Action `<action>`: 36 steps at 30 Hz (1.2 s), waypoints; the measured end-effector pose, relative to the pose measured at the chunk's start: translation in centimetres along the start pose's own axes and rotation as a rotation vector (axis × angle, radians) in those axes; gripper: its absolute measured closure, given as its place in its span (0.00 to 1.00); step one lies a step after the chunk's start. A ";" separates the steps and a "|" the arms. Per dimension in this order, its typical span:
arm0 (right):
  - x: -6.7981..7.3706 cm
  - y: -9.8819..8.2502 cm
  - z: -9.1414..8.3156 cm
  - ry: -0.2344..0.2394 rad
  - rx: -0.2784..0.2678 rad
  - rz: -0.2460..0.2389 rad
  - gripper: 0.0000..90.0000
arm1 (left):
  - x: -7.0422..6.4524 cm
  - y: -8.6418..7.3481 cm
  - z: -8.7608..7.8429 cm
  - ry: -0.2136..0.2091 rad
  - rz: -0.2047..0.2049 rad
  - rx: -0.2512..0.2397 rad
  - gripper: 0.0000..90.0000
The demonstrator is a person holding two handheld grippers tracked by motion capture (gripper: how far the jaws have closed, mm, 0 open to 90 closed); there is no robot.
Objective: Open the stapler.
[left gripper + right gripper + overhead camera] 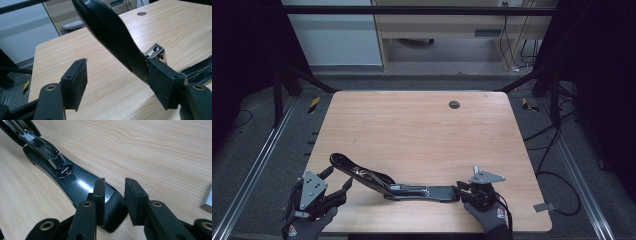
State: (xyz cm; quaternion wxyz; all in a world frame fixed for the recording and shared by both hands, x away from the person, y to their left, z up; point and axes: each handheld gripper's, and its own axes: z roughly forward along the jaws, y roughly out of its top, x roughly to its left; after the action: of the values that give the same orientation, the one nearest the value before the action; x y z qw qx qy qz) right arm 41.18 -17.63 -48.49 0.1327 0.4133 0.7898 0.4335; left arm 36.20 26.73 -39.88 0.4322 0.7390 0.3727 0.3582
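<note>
Both grippers sit open, left gripper [337,187] loosely around the stapler [412,190] arm, right gripper [460,192] off its base, so it could snap shut.

The person wears dark grey knit gloves on both hands, each with a small red-and-white mark on the back. The left gripper [324,192] is a black frame of bars and pivots topped by a pale grey three-cornered plate dotted with small screws. The right gripper [463,192] is black too, carrying a like grey plate with a short upright stub at its far corner, and a black cable trails off to its right. Up close, each jaw is a black arm with brass-ringed pivot holes, ending in a rectangular block faced with a rough black pad [160,82] and small screw holes
</note>
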 end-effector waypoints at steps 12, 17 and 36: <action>-0.5 0.3 -0.9 -0.035 -0.021 0.030 0.74 | -0.1 -1.2 -0.1 0.015 -0.019 0.043 0.44; -0.8 0.4 -1.4 -0.052 -0.025 0.044 0.72 | 0.1 -1.8 0.0 0.035 -0.036 0.072 0.47; -3.0 0.9 -3.3 -0.181 -0.027 0.065 0.71 | 0.2 -4.2 2.3 0.047 -0.023 0.152 0.55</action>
State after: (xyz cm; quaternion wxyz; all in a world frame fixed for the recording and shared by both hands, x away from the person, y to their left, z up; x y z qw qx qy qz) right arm 41.67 -21.56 -46.34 0.1950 0.4745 0.7547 0.4089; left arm 37.27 27.48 -44.48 0.3699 0.7569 0.4171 0.3410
